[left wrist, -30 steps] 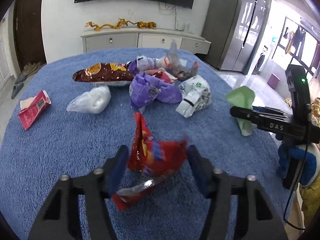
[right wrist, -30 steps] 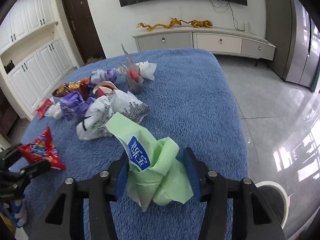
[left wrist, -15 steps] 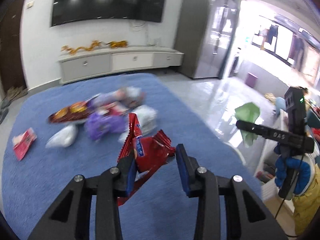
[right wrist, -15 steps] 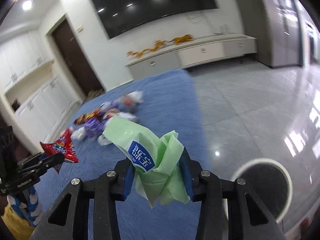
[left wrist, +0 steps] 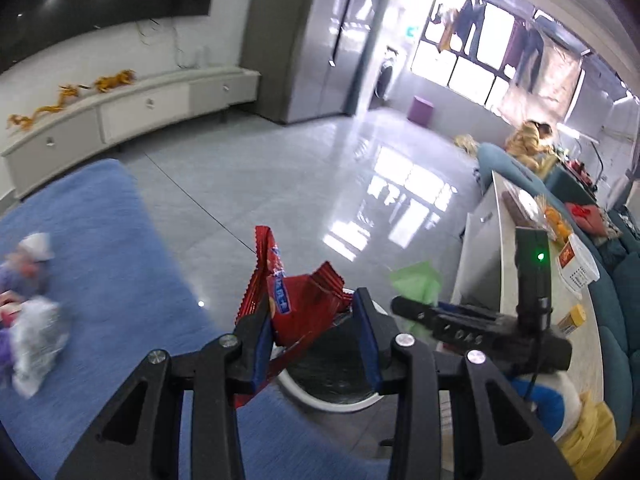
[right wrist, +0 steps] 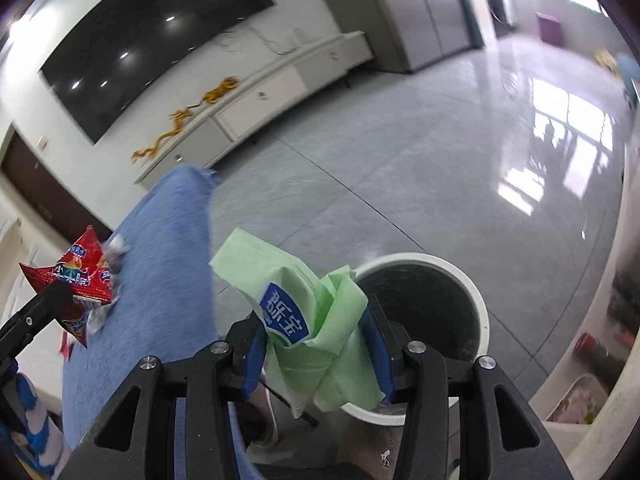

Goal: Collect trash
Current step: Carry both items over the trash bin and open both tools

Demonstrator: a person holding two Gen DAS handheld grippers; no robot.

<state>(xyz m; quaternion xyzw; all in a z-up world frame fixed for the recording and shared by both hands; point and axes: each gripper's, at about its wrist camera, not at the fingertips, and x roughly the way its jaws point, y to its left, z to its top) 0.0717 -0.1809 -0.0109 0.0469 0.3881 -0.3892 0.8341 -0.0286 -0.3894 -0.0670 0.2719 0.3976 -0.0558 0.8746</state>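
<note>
Over bin (right wrist: 478, 304) | right gripper (right wrist: 316, 344) opening, green wrapper (right wrist: 304, 320) between fingers (upright) | left grips red wrapper (left wrist: 296, 300)

Red wrapper (left wrist: 298, 300): glossy red, zigzag edges, blue label with white lettering. Green packet (right wrist: 316, 332): pale green, blue shield-shaped patch with white characters. Bin (right wrist: 478, 312): white rim, dark grey-black inside. Blanket (left wrist: 100, 248): plain mid-blue, fuzzy. Left gripper (left wrist: 312, 340) and right gripper (right wrist: 316, 354): black frames, blue pads, silver screw heads. Floor (left wrist: 320, 168): light grey gloss tiles with dark joints. Cabinet (right wrist: 272, 92): white, with gold dragon figures (right wrist: 188, 118) on top. Screen (right wrist: 152, 44): black, dotted with white light reflections.
</note>
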